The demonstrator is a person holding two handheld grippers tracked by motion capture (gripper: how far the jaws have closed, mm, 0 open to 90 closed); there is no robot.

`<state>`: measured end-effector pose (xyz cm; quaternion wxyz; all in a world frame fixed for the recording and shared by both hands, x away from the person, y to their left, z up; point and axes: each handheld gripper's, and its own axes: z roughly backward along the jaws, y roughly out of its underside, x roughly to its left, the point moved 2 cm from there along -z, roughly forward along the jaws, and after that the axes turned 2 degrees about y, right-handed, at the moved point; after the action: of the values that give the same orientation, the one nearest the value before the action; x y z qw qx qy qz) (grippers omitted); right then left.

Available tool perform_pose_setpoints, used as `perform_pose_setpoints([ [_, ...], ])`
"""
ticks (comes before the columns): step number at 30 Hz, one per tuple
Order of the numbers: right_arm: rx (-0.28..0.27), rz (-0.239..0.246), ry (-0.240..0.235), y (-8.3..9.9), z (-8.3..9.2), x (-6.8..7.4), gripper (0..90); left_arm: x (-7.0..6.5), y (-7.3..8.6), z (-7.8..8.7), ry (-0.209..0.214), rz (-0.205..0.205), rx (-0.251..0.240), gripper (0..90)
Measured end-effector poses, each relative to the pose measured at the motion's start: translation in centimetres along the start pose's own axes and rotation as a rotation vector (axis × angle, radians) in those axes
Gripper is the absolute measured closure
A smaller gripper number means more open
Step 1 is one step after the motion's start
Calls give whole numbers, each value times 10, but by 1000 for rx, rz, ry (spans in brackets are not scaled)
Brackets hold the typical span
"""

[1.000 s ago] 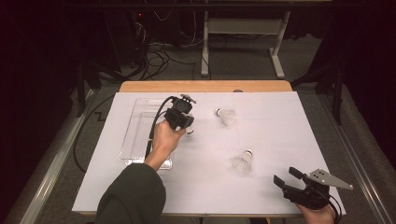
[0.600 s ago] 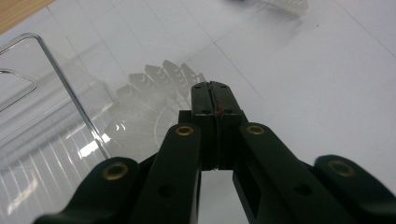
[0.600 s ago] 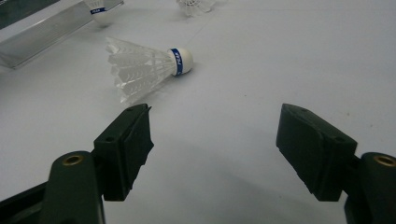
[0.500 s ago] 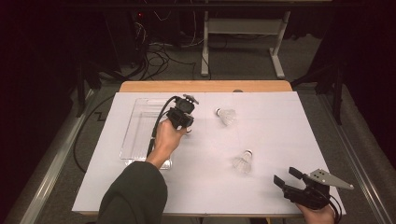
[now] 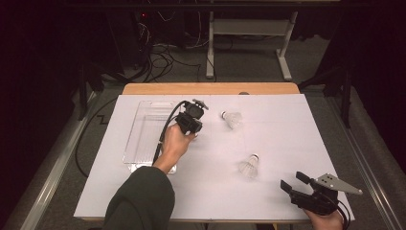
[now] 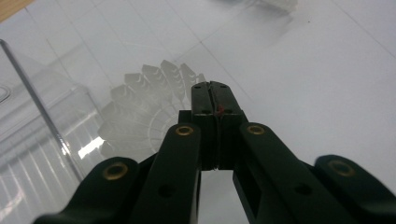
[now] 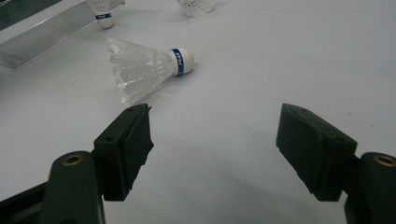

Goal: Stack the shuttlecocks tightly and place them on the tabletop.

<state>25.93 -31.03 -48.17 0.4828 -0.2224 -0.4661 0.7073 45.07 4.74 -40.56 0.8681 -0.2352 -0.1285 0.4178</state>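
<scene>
Left gripper view shows the left gripper (image 6: 215, 93) with its jaws pressed together on the feather edge of a shuttlecock (image 6: 140, 109), just beside the clear tray (image 6: 42, 112). The right gripper (image 7: 215, 140) hovers wide open and empty over the desk (image 7: 261, 60), near a second shuttlecock (image 7: 144, 67).

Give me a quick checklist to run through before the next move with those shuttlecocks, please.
1. Left gripper shut on the held shuttlecock at its feather rim: ok.
2. Held shuttlecock over the clear tray: not ok, it hangs beside the tray's wall.
3. Room in the clear tray: ok, it looks empty.
4. Right gripper open, nothing between its jaws: ok.
5. Near shuttlecock and far shuttlecock lying free on the table: ok.
</scene>
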Motion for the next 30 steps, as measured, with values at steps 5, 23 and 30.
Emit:
perform_pose_setpoints([
  [5, 0, 0, 0, 0, 0, 0, 273, -1, -1, -3, 41, 20, -6, 895],
  [23, -4, -1, -2, 0, 1, 0, 271, -11, -8, -15, 73, 34, -2, 890],
  [30, -5, -1, -3, 0, 1, 0, 270, -21, -13, -23, 63, 21, 15, 888],
])
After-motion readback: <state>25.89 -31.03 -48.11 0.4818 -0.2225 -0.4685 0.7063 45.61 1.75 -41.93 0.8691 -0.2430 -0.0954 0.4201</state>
